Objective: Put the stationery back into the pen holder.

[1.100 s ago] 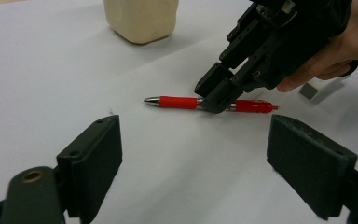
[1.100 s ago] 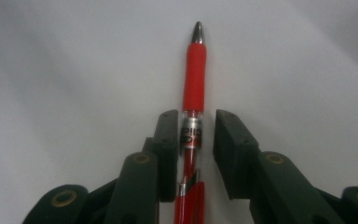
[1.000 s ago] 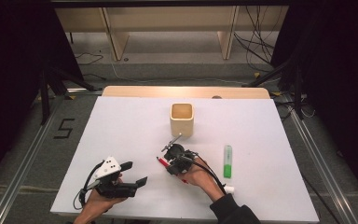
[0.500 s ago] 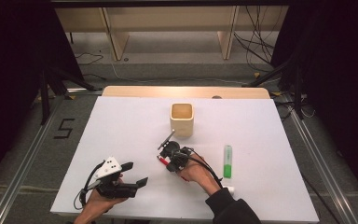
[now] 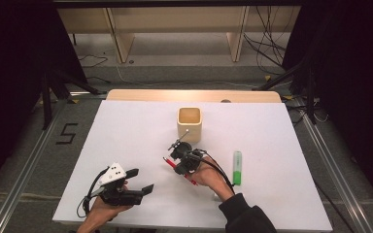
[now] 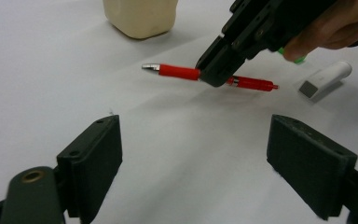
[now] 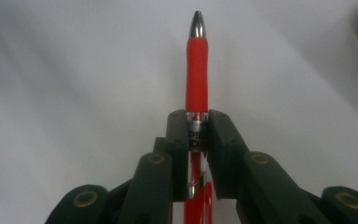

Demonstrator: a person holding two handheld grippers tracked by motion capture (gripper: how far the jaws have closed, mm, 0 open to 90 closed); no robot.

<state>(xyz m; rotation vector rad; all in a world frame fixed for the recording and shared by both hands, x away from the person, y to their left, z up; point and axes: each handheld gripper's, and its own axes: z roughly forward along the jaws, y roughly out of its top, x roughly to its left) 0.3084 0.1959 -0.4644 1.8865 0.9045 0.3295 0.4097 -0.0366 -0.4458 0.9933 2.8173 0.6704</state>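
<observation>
Two tongs | right tongs (image 7: 197, 140) just closed, pinching red pen (image 7: 197, 65) | left tongs (image 6: 209, 154) agape, idle | beige cup (image 5: 189, 122) beyond, highlighter (image 5: 236, 167) beside

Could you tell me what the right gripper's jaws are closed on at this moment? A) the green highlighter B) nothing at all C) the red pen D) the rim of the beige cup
C: in the right gripper view the right gripper has both pads pressed against the barrel of the red pen, and the left gripper view shows the same grip.

Red pen (image 7: 197, 70) with silver tip, beige cup (image 5: 189, 122), green marker (image 5: 236, 167), white table (image 5: 126, 131).
</observation>
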